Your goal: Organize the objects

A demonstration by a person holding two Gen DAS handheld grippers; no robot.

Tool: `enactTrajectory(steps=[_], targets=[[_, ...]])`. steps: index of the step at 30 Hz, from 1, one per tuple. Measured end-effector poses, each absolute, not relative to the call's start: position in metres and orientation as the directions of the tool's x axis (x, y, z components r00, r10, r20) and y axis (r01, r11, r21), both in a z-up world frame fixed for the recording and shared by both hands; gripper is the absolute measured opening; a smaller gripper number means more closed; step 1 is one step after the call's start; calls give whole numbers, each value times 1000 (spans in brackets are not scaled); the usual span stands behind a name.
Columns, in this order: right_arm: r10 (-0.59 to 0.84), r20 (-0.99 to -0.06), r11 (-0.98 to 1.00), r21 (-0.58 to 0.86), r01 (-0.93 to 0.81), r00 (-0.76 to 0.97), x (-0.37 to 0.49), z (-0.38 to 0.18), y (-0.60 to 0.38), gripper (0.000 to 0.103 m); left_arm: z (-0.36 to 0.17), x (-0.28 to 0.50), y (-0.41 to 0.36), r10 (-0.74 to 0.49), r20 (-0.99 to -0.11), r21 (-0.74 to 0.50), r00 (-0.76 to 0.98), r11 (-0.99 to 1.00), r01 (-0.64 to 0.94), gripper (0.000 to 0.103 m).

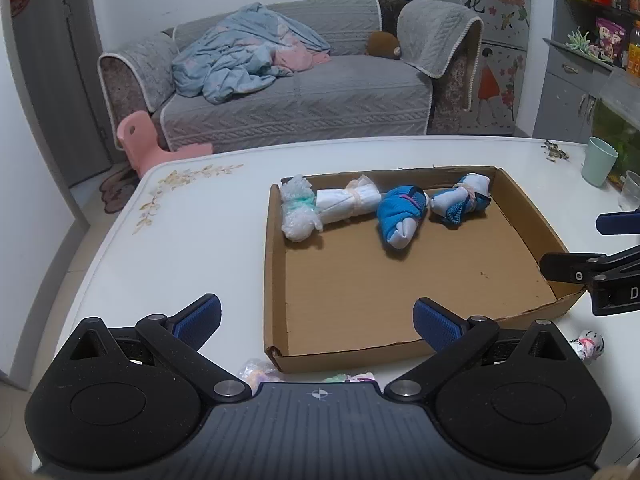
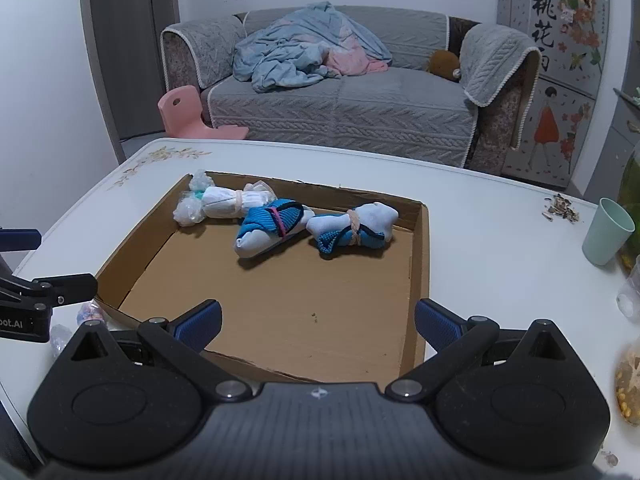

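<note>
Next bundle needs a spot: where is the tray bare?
Bare: cardboard tray floor from the near wall to the bundle row. Crowded: far wall, with white bundle, blue bundle and tied bundle.

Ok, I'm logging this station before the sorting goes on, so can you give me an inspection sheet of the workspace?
Surface: white table with floral print at a far corner.
Job's things: shallow cardboard tray holding three bundles along its far wall: white bundle, blue-and-white sock bundle, second sock bundle. Small wrapped items lie outside the tray's near edge.
Clutter: green cup, seed husks, clear containers at the right edge.
Grippers: left gripper open, empty; right gripper open, empty.
Cables: nothing seen.
Surroundings: grey sofa with blanket, pink stool, decorated fridge, shelves.
</note>
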State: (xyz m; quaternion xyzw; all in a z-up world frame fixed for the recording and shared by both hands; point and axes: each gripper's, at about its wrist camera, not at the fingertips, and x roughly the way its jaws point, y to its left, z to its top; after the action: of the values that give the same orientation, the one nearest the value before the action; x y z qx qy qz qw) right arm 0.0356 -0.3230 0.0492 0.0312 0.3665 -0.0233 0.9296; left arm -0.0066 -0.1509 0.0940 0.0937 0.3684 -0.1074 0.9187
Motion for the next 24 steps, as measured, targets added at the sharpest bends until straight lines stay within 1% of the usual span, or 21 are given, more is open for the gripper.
enactTrajectory(steps=[24], targets=[[-16, -678, 998, 35, 54, 735, 30, 48, -319, 102, 87, -14, -154, -146, -700, 78, 699, 957, 278, 103]])
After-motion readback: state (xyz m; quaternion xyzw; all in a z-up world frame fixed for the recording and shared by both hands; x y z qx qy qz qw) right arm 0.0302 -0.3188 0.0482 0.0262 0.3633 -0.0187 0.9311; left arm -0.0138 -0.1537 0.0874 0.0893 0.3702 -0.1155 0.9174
